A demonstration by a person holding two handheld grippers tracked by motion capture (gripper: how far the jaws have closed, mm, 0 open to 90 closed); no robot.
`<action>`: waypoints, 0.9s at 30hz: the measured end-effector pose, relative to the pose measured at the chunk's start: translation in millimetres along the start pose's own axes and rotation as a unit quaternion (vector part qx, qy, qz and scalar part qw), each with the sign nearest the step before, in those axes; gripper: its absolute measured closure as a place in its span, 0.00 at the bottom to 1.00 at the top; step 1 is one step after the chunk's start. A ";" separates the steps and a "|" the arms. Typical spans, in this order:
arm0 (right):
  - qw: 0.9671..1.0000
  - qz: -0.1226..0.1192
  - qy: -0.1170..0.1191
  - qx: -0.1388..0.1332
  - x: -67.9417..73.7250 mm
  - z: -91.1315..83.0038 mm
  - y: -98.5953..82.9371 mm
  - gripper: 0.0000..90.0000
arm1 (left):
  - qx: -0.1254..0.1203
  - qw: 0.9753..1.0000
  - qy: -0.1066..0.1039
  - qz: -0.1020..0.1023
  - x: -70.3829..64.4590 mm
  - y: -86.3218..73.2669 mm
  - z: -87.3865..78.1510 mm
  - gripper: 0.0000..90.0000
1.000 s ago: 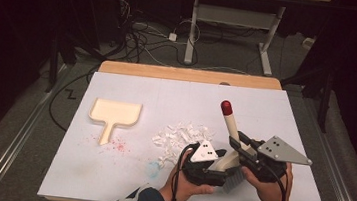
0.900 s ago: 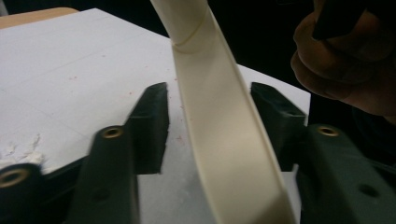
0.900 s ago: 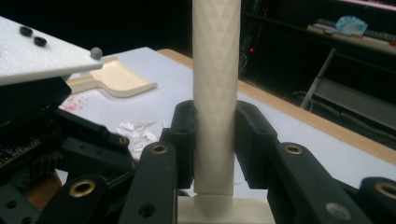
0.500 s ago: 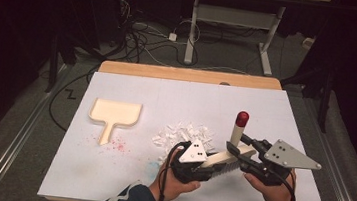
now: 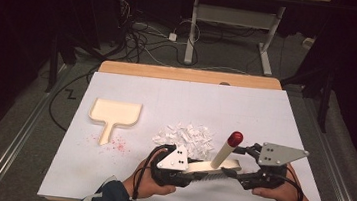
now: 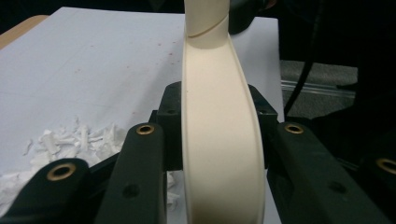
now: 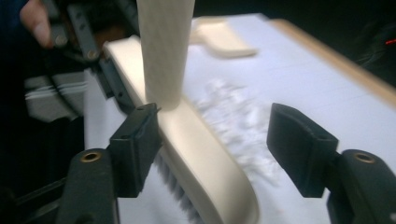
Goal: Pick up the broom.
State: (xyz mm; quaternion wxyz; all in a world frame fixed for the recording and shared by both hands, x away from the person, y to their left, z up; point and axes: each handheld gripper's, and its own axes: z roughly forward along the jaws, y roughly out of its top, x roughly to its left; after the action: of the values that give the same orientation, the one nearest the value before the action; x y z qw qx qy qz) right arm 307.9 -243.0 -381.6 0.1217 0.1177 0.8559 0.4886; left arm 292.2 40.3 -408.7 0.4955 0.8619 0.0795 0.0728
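A cream brush (image 5: 209, 167) with dark bristles lies level just above the white mat near the front edge. Its handle (image 5: 226, 148), tipped red, slants up to the right. My left gripper (image 5: 193, 174) is shut on the brush's left end; in the left gripper view the cream back (image 6: 219, 158) runs between the jaws (image 6: 219, 128). My right gripper (image 5: 233, 174) is open around the other end. In the right gripper view its pads (image 7: 140, 140) stand wide apart, with the brush (image 7: 201, 154) against the left one. White paper scraps (image 5: 186, 135) are piled just behind the brush.
A cream dustpan (image 5: 115, 113) lies at the mat's left, with red specks (image 5: 119, 145) beside its handle. The white mat (image 5: 266, 109) covers a wooden table (image 5: 189, 75). Cables and desk legs cross the floor beyond.
The brush has come down toward the mat and its red tip has sunk and swung right. My left gripper moved left and lower; the right one stayed near the brush's right end.
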 end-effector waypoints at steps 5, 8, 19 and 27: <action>0.996 0.004 0.088 0.026 1.0 16.8 -5.4 0.49 | 0.001 0.999 -0.036 0.013 -3.0 -0.3 1.7 0.72; 0.991 0.000 0.124 0.040 3.6 22.0 -6.7 0.60 | -0.003 0.999 -0.049 0.014 -3.4 0.0 2.2 0.72; 0.988 -0.020 0.141 0.058 9.7 27.4 -5.9 0.75 | -0.047 0.998 -0.048 0.002 4.4 -4.5 -5.7 0.60; 0.997 0.019 0.062 0.051 -2.2 12.8 -4.1 0.75 | -0.024 0.993 0.111 0.009 10.6 -22.0 -41.4 0.23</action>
State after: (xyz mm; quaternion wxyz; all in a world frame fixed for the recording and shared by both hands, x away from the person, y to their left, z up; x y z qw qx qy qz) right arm 313.8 -235.4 -391.2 0.0532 0.1094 0.8834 0.4525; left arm 292.6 88.3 -406.6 0.5036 0.8368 0.1250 0.1745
